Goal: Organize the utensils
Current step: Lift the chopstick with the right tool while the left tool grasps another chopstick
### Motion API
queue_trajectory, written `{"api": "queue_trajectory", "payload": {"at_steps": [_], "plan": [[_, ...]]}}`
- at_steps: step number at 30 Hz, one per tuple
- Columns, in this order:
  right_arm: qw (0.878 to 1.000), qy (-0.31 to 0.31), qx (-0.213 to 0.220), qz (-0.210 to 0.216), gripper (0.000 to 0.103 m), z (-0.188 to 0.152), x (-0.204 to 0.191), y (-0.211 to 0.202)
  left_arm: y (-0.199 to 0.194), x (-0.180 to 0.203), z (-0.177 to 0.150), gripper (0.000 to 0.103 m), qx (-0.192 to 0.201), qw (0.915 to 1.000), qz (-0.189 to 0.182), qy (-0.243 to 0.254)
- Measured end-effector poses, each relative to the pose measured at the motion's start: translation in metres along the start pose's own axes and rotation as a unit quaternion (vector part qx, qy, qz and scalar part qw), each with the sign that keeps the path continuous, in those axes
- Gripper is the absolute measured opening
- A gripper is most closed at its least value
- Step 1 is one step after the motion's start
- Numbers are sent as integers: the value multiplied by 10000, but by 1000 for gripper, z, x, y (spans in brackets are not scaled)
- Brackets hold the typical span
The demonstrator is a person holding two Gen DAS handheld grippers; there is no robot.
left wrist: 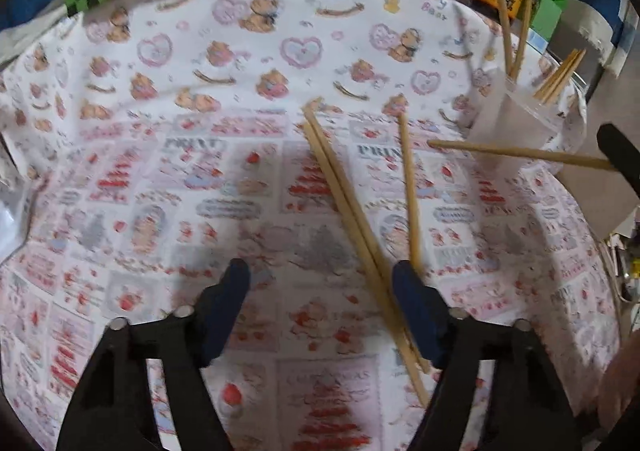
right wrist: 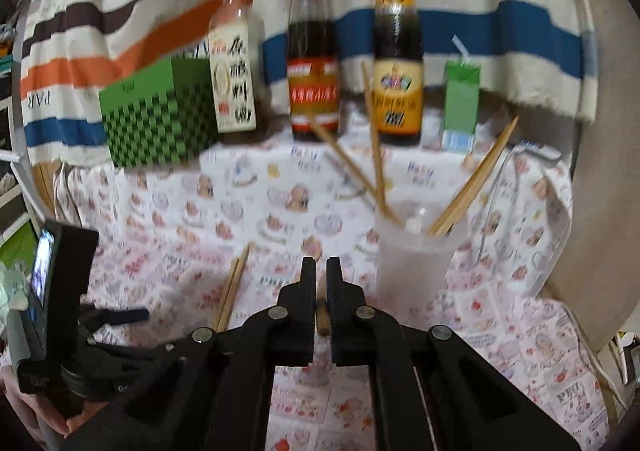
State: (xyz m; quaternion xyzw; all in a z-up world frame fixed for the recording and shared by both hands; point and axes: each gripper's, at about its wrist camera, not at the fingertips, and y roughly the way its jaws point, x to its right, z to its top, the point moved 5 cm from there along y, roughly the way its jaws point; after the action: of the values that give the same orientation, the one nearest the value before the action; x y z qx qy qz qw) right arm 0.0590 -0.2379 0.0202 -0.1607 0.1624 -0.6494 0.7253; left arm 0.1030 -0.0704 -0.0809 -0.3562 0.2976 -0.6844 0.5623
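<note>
Chopsticks (left wrist: 352, 227) (light, stiff, slippery) were left on the desk (left wrist: 160, 171) between the wide jaws of the left hand-held gripper (left wrist: 320, 283); one (right wrist: 323, 315) was pinched by the right hand-held gripper (right wrist: 321, 271) near the cup (right wrist: 416, 251). A mid-length grip seemed best.

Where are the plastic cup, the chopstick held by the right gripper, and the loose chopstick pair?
plastic cup (right wrist: 412, 263): right wrist view, front wall.
held chopstick (left wrist: 520, 152): left wrist view, mid-shaft.
loose chopstick pair (left wrist: 344, 219): left wrist view, middle of the shafts.
</note>
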Motion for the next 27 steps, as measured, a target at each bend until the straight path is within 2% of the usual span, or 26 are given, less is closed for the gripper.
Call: {"api": "queue_trajectory", "payload": {"at_steps": [5, 11, 15, 18, 20, 27], "plan": [[10000, 72, 29, -62, 6, 2, 5, -2, 0, 10, -2, 55, -65, 9998, 63, 192], [9999, 68, -2, -96, 6, 0, 6, 0, 4, 20, -6, 52, -127, 9992, 71, 383], [9998, 134, 7, -154, 6, 0, 8, 1, 4, 22, -7, 50, -11, 9984, 294, 478], [9997, 163, 30, -190, 6, 0, 11, 2, 5, 22, -9, 50, -6, 9982, 328, 493], [9996, 190, 31, -200, 6, 0, 13, 1, 5, 20, -9, 41, -11, 9983, 350, 458], [9995, 225, 34, -205, 6, 0, 15, 1, 7, 20, -9, 41, 58, 9985, 335, 426]]}}
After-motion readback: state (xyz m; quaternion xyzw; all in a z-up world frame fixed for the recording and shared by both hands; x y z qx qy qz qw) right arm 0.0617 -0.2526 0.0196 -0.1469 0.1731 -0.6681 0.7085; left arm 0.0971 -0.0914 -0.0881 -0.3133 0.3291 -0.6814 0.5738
